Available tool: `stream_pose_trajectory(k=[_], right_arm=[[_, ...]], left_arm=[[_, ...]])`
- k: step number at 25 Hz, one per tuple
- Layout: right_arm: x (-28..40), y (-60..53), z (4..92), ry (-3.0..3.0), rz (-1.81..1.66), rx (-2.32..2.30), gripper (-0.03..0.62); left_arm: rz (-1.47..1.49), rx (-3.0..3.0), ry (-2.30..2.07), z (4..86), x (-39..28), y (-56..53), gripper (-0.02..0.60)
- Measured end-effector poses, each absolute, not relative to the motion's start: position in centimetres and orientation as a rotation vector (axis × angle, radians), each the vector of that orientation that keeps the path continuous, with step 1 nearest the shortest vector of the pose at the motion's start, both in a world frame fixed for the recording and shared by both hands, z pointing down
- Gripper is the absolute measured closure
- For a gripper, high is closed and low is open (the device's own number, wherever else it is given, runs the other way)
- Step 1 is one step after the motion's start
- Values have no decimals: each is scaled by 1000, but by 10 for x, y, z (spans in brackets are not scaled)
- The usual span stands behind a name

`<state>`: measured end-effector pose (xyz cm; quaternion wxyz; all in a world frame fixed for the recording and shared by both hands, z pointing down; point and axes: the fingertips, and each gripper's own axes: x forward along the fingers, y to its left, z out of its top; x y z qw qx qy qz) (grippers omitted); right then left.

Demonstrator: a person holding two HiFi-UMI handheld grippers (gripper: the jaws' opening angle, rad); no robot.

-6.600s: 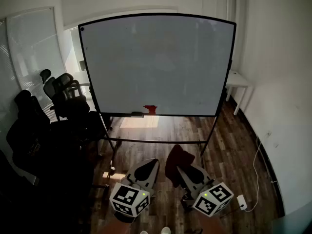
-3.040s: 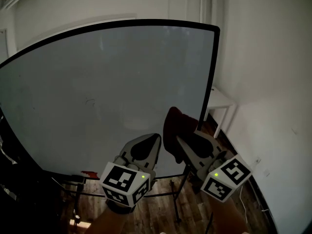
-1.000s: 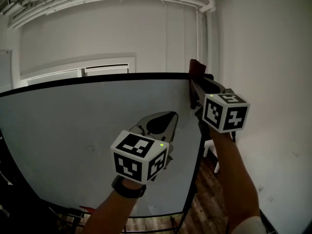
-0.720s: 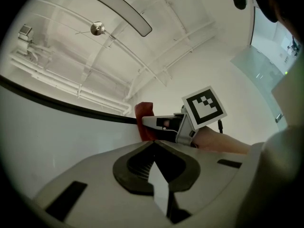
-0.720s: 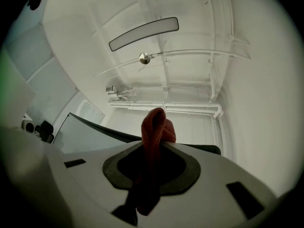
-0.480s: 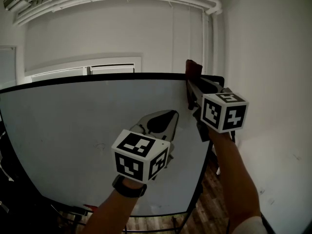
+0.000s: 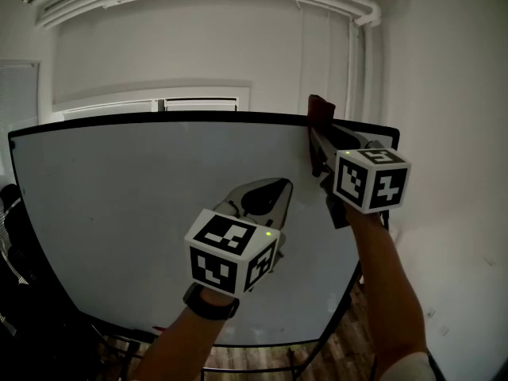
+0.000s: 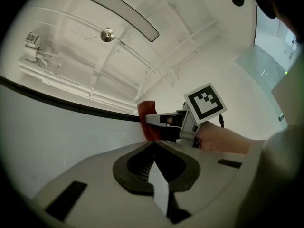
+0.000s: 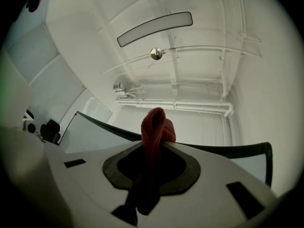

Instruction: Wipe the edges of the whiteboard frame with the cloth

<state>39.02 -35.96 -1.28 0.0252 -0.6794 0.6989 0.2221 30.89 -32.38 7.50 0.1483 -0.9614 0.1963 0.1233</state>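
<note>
Right claw [image 9: 155, 144]: clamped on the red cloth [image 7: 320, 108], which sits at the top edge of the whiteboard frame [image 7: 159, 117], near its right corner. Left claw [image 8: 153, 143]: jaws together, empty, held before the board face [image 7: 119, 213].

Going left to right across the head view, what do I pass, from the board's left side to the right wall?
whiteboard frame at its left edge → left tool, shut and empty, in front of the board → red cloth, pinched in the right tool → white wall
</note>
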Motion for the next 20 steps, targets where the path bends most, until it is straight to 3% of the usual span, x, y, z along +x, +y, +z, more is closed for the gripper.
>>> stream_pose_trajectory(k=[20], right_arm=[[290,-394,-10,2304,659,-2014,520]], left_arm=[[321,-2718,752,94,208,-355,572]])
